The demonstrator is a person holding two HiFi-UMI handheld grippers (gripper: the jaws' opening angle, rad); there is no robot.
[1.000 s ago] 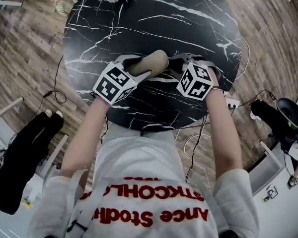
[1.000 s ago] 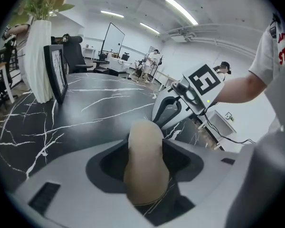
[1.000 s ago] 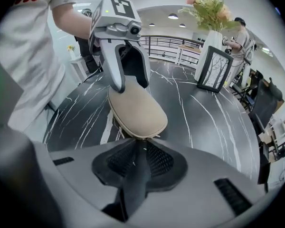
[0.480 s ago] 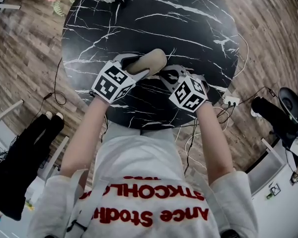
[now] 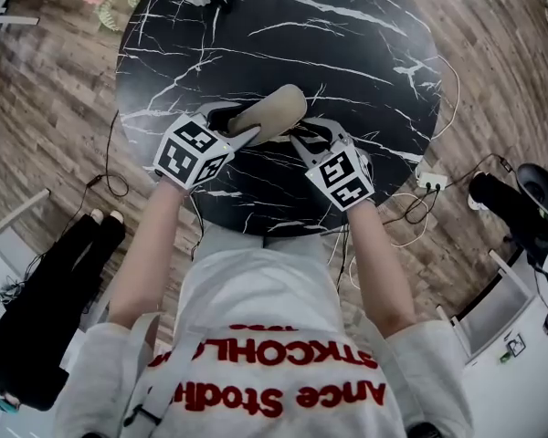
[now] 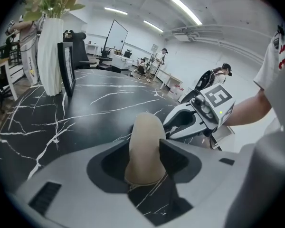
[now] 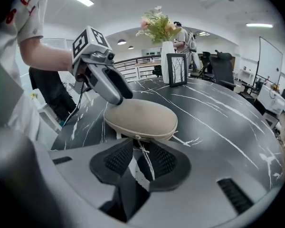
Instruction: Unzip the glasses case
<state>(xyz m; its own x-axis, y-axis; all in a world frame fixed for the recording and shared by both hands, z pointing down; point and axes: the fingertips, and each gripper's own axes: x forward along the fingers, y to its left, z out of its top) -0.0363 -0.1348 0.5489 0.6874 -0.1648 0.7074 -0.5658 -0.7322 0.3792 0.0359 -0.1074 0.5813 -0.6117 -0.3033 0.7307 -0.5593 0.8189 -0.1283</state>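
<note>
While the left gripper (image 5: pixel 230 124) is clamping one narrow end of the glasses case (image 5: pixel 268 114), its jaws having just been closing on it, the case is lying on the black, white-veined table (image 5: pixel 347 71), toward the person's side. It is showing as a smooth, beige, domed oval with a zipper seam (image 7: pixel 149 136) running round its rim. The right gripper (image 5: pixel 303 139) is standing just beside its long edge; its jaws have just been opening and are apart, the thin pull cord (image 7: pixel 142 150) lying loose between the pads.

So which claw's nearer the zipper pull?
Right. Right claw, just opening, has the zipper pull between its jaws; left claw, just closing, clamps the glasses case at one end.
</note>
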